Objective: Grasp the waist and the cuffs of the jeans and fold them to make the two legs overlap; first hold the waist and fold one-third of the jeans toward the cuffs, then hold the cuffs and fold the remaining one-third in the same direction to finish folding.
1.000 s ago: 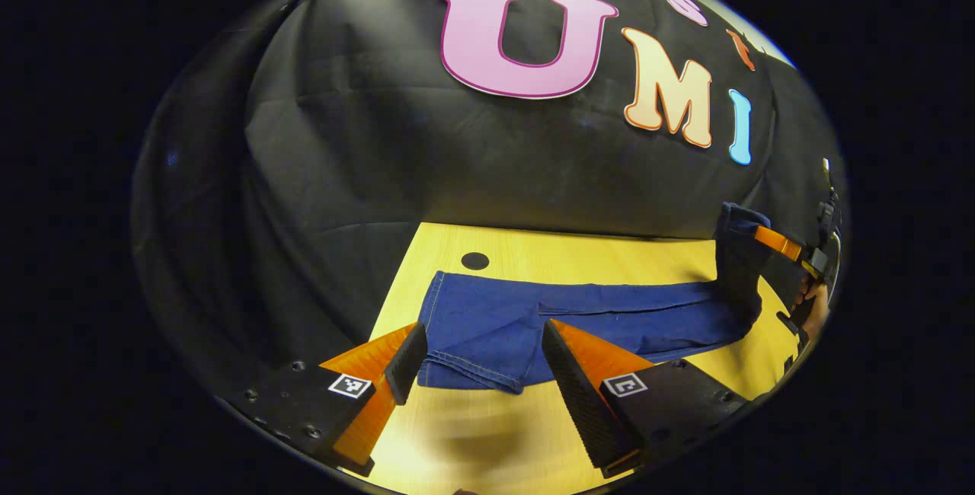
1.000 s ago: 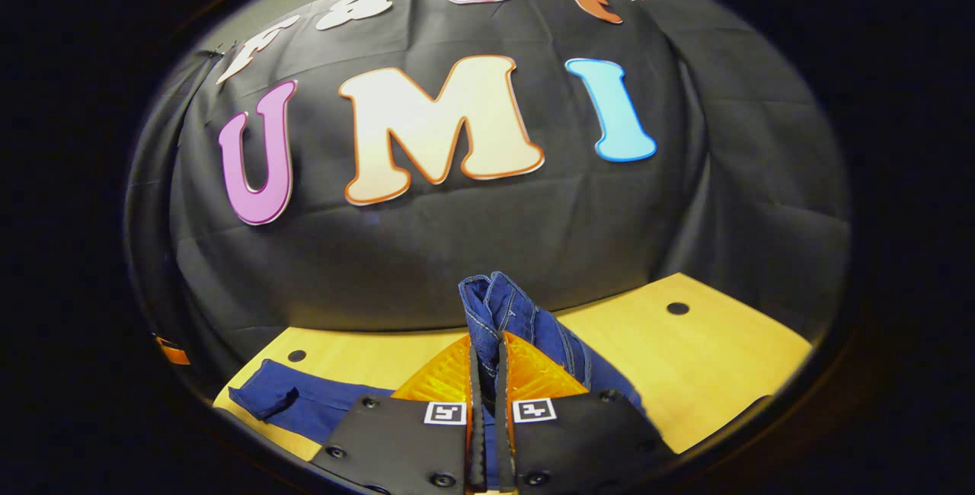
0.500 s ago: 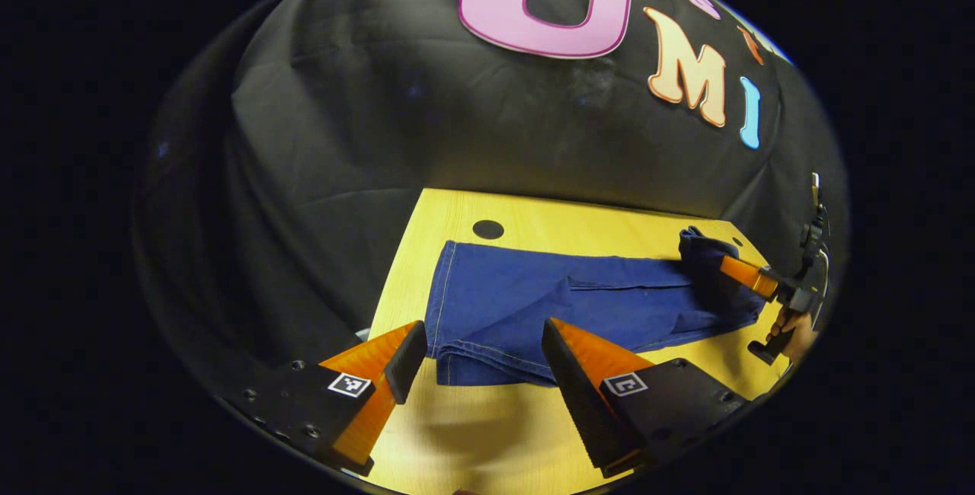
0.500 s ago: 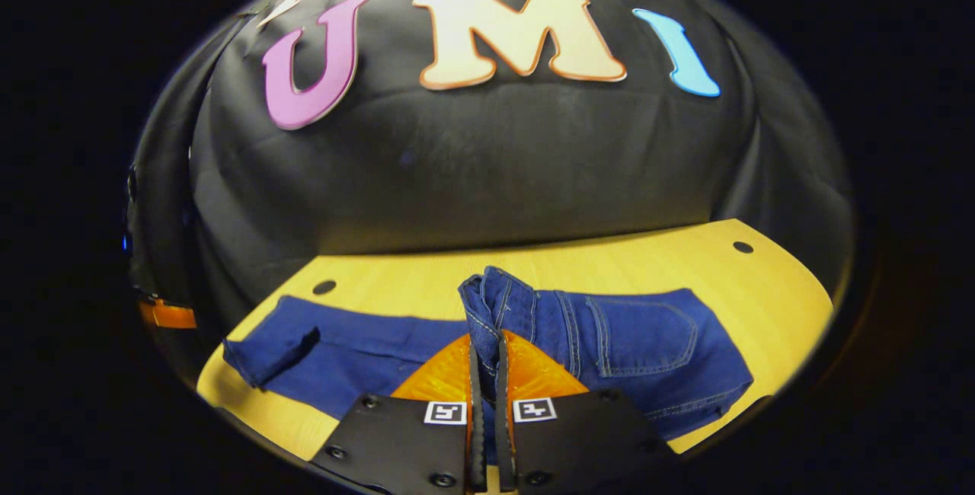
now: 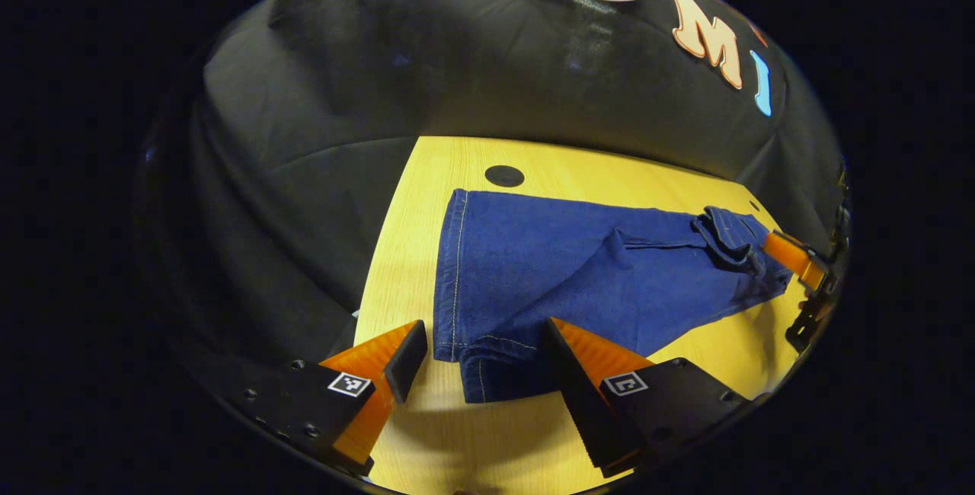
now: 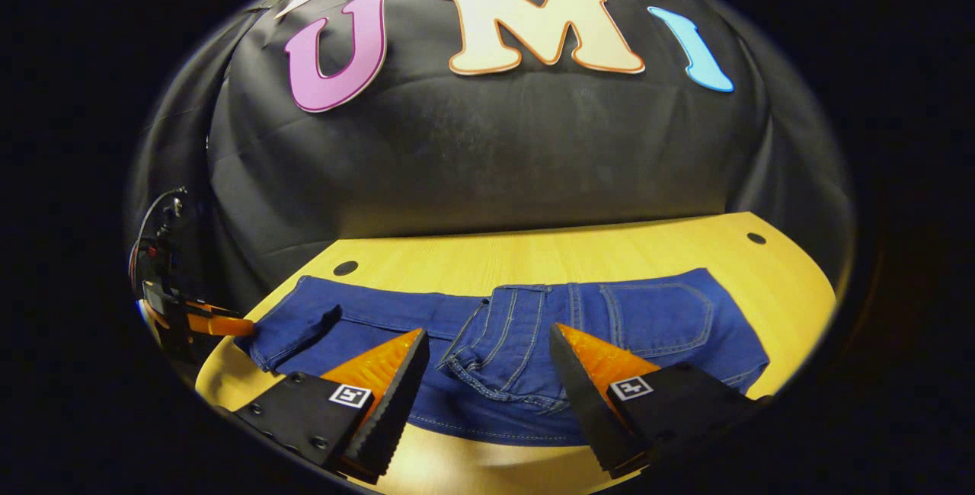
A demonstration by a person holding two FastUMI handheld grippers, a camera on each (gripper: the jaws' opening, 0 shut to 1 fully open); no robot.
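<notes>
Between the spread fingers of the left gripper [image 5: 480,354] lie the jeans' cuffs [image 5: 476,362] — jeans [image 6: 533,335] stretched crosswise before the right gripper [image 6: 487,362], also open.

Dark blue jeans [image 6: 533,327], lying flat on the wooden table, waist folded over the legs, cuffs [image 5: 457,327] stacked

No readable words, brand names or numbers are showing on any object. Small square black-and-white coded markers are sitting on the bodies of the left gripper [image 5: 476,362] and the right gripper [image 6: 487,362], one behind each finger; they are carrying patterns, not text.
</notes>
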